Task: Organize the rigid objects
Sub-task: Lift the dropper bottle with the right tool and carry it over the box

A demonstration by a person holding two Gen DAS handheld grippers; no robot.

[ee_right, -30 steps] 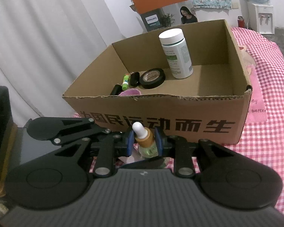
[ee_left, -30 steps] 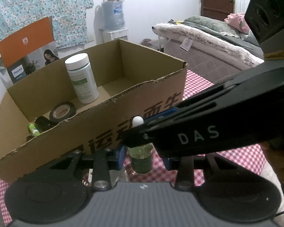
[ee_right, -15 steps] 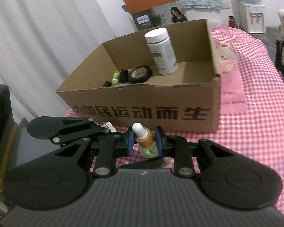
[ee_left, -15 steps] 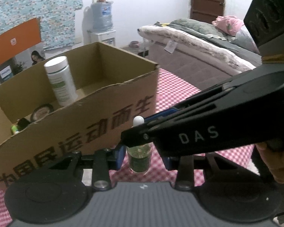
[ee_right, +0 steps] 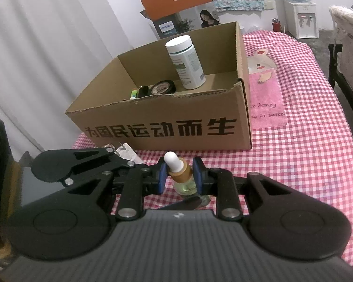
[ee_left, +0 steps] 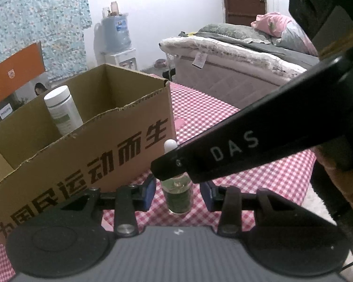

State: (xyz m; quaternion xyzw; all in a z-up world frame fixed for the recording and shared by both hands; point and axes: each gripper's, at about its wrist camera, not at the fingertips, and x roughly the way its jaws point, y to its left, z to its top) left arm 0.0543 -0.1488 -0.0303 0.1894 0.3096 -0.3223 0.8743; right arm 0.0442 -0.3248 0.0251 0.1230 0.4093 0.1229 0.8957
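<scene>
Your cardboard box [ee_right: 167, 127] held a white bottle [ee_right: 188, 63] standing up and a black tape roll [ee_right: 163, 87]. Your right gripper [ee_right: 179, 176] pinched the dropper bottle [ee_right: 180, 171] by its neck, just in front of the box's torn near edge. Your left gripper [ee_left: 177, 193] had just opened a little around it, pads not touching. The desk [ee_right: 306, 152] right of the box had open room.

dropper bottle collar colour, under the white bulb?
Tan, bamboo-like, on the dropper bottle; clearest in the right wrist view.
</scene>
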